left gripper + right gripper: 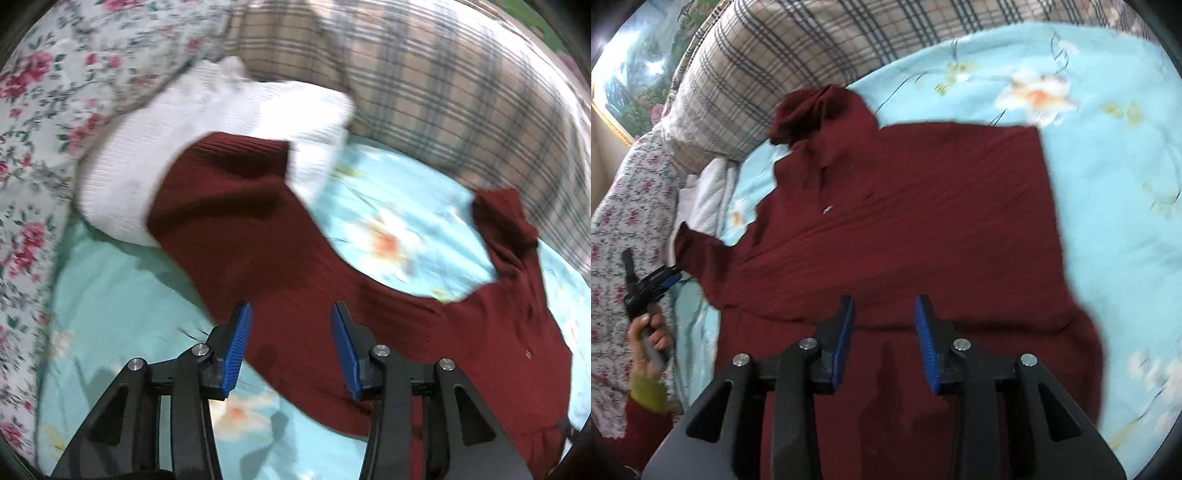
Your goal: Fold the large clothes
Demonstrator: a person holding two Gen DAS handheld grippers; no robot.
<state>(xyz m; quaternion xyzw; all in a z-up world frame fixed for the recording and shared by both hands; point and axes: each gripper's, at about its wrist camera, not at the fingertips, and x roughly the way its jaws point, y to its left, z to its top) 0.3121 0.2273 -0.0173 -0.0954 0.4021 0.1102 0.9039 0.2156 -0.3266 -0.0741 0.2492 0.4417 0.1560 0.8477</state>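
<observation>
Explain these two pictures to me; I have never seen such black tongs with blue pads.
No robot here: a person holds one hand tool in each hand. Each picture comes from a camera on a tool, looking along its jaws. The left gripper and right gripper both hang open, holding nothing. Below them a dark red sweater lies spread on a light blue flowered bedsheet. Behind it sit a white knit garment and a plaid pillow. The right view also shows the left hand.

Matt ribbed-knit maroon sweater, smooth printed cotton bedsheet, white ribbed knit
</observation>
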